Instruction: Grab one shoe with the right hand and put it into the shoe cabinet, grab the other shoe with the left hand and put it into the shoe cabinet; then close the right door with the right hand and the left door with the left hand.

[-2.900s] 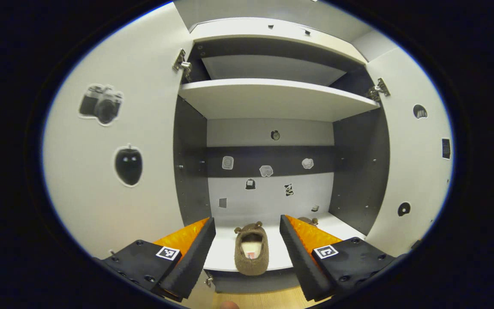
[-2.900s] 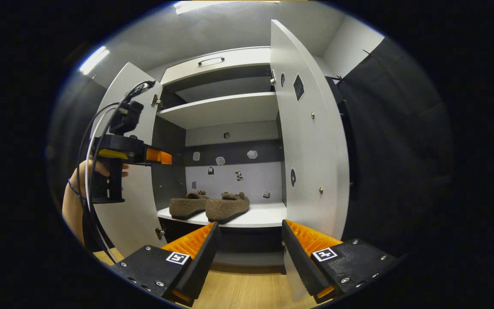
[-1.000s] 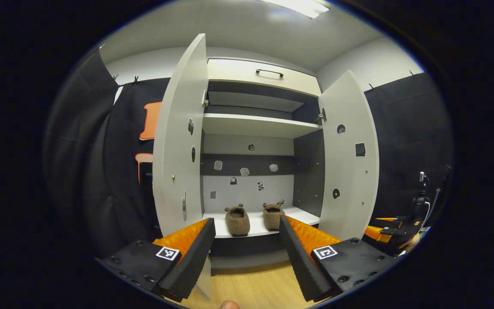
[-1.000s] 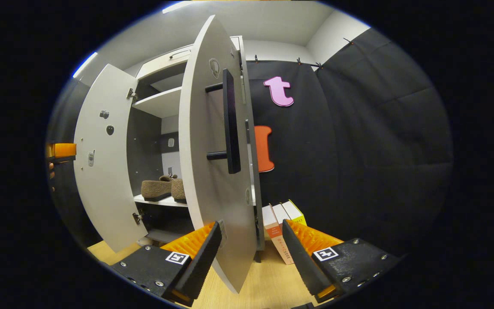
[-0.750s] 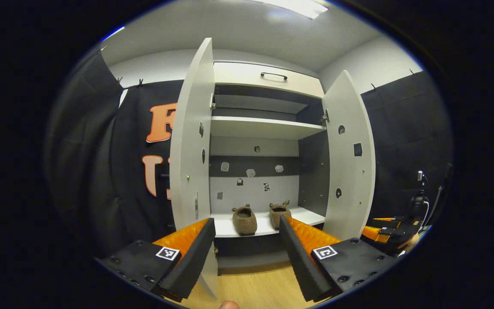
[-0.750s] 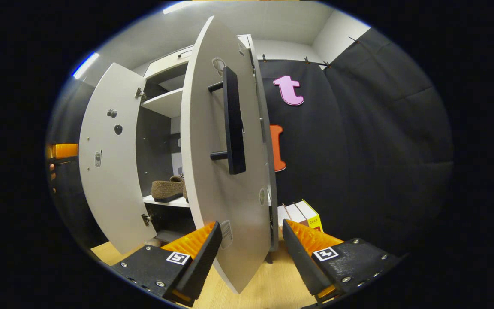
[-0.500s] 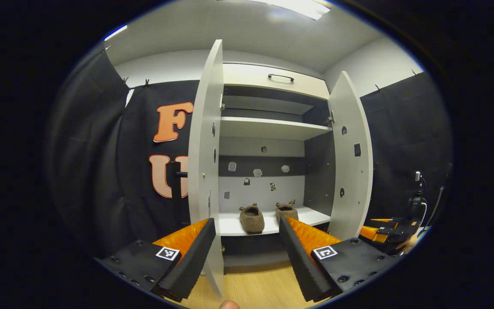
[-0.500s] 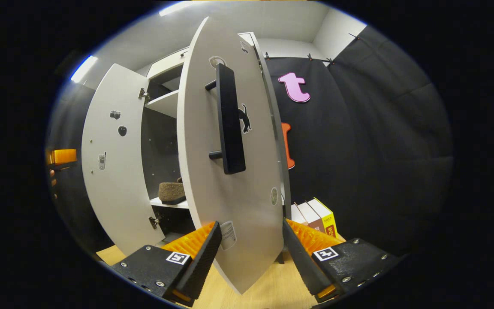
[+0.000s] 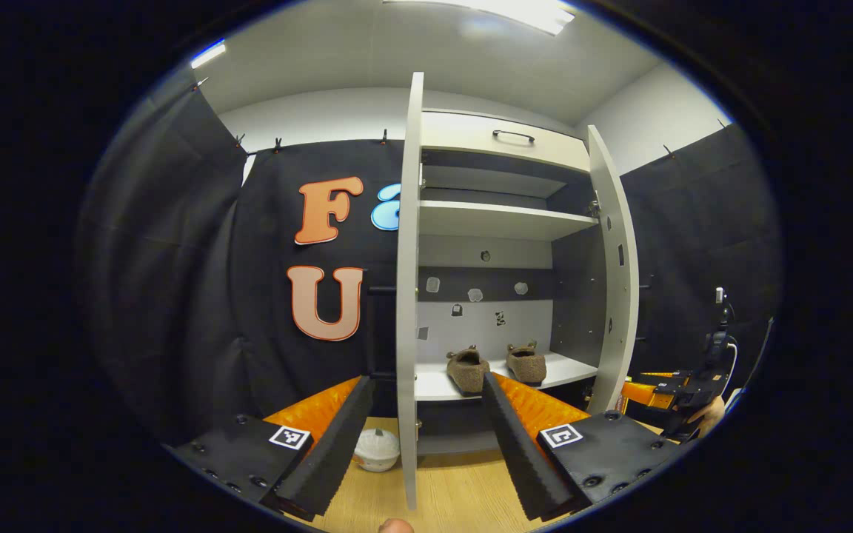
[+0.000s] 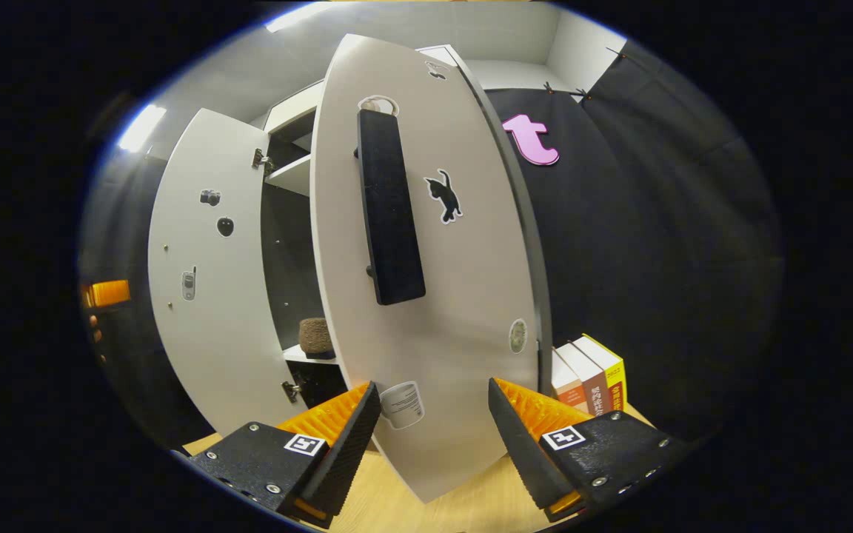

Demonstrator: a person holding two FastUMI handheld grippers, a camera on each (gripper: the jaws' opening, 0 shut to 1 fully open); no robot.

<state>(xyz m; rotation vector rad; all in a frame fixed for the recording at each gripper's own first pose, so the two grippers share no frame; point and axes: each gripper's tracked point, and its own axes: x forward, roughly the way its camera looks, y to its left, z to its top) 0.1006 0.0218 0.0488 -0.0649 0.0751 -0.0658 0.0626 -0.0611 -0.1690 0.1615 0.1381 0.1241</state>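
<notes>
Two brown furry shoes (image 9: pixel 469 368) (image 9: pixel 526 363) stand side by side on the cabinet's lower shelf (image 9: pixel 434 386). My left gripper (image 9: pixel 423 444) is open and holds nothing, back from the cabinet; the left door (image 9: pixel 407 296) appears edge-on between its fingers. The right door (image 9: pixel 614 296) stands open. My right gripper (image 10: pixel 430 444) is open in front of the right door's outer face (image 10: pixel 463 296), below its black handle (image 10: pixel 389 207). One shoe's heel (image 10: pixel 315 337) shows past that door's edge. The right gripper (image 9: pixel 667 389), held by a hand, also shows far right in the left gripper view.
A small white pot (image 9: pixel 376 449) sits on the wooden floor (image 9: pixel 456 488) by the left door's foot. Several books (image 10: pixel 589 374) stand to the right of the cabinet. The left door's inner face (image 10: pixel 204 296) carries stickers. An upper shelf (image 9: pixel 500 218) is bare.
Both grippers have backed away from the cabinet. The left one has slid left until the left door is edge-on. The right one has come round to the right door's outer face.
</notes>
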